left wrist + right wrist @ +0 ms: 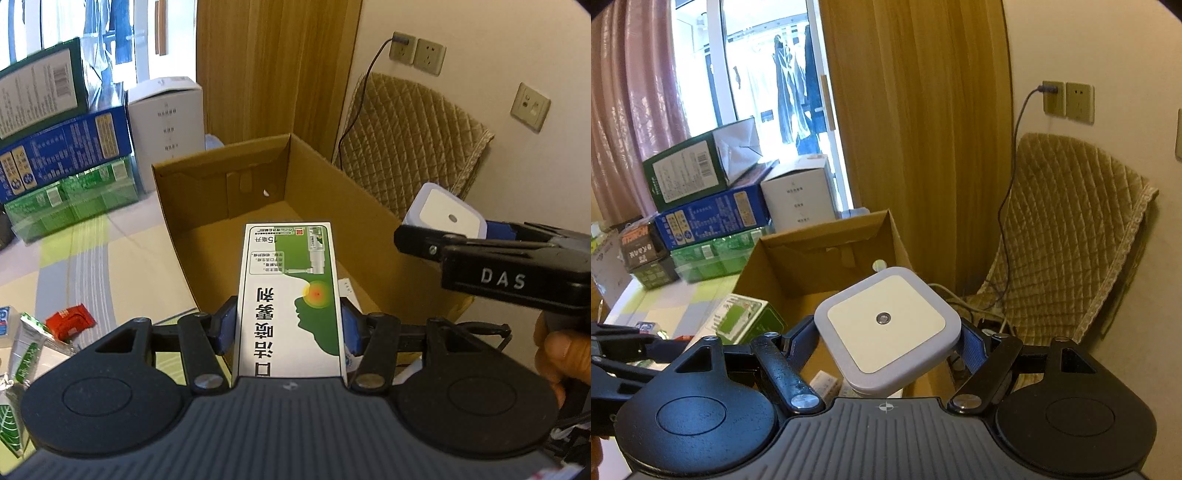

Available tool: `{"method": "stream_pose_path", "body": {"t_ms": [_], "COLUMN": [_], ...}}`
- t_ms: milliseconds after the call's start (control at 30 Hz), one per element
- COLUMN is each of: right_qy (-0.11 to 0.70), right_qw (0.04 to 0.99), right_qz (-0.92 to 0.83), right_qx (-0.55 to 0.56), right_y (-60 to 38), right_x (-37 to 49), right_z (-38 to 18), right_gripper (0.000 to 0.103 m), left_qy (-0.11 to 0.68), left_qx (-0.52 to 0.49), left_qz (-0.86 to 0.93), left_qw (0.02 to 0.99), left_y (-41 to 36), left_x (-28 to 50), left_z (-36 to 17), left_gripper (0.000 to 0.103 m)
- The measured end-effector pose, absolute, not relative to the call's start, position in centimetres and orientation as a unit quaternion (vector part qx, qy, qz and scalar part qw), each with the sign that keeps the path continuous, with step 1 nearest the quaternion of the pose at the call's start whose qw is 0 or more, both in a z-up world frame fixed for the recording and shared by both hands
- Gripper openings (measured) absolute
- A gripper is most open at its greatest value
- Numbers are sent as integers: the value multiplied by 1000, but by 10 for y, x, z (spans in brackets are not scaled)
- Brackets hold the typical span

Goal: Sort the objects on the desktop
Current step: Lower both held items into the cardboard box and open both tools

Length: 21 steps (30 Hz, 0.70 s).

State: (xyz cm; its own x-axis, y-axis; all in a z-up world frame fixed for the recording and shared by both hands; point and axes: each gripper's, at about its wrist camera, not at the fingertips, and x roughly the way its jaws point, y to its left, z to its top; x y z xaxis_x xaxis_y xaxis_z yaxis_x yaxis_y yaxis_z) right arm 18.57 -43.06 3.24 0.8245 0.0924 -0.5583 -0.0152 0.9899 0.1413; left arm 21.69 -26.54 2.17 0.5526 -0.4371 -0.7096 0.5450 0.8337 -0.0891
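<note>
Both grippers are holding things over the carton [325, 177].
The left gripper [288, 328] is clamping a spray box [288, 295]; the right gripper [886, 343] is clamping a night light [886, 328].

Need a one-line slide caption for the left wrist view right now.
Left gripper holds a green-and-white medicine box over the open cardboard box; right gripper carries a square night light alongside.

A quilted tan chair cover [1067, 236] hangs over the chair against the cream wall. Above it, a double wall socket [1067, 101] carries a plug whose dark cable [1012, 184] runs down in front of the cover. Left of the chair hangs a yellow-brown curtain [908, 129], and left of that a pink curtain [631, 110] frames the glass balcony door [768, 74], with clothes hanging outside.
</note>
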Motion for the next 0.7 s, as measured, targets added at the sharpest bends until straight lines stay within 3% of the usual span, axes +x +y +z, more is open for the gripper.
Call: {"method": "stream_pose_path", "body": {"t_ms": [700], "right_qy": [310], "right_qw": [947], "right_qz": [45], "right_qx": [71], "right_y": [-416], "right_x": [197], "right_z": [19], "right_gripper": [75], "left_qy": [350], "left_qx": [37], "left_qz": [-251], "left_qw": [902], "left_y": [-228], "left_x": [211], "left_z": [30], "left_gripper": [51]}}
